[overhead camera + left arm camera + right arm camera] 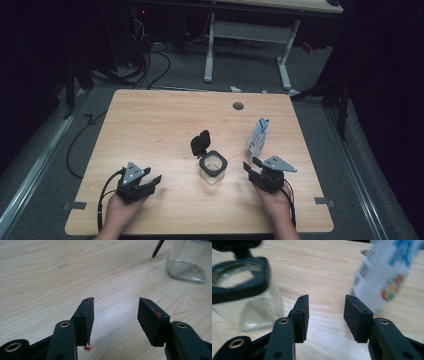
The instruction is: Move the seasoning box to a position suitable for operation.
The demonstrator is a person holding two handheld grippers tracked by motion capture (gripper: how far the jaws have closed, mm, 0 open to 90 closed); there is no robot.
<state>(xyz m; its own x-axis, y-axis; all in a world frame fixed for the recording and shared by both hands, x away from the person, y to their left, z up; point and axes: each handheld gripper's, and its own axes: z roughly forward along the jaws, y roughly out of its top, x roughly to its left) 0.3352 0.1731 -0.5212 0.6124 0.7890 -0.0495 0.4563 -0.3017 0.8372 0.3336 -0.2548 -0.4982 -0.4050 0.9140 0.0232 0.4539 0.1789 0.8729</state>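
Both grippers rest low near the counter's (150, 115) near edge, jaws apart and empty, the left gripper (150, 184) well left of the glass jar (213, 169). The jar stands mid-counter with its black lid (200, 142) flipped open, a small carton (258, 137) just right of it beyond the right gripper (251, 165). I'd steady the jar first, then take the carton squarely by its flat sides.

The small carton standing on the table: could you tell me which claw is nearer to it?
Right. The right claw sits just in front of the carton, open and empty. The left claw is far across the table, beyond the glass jar.
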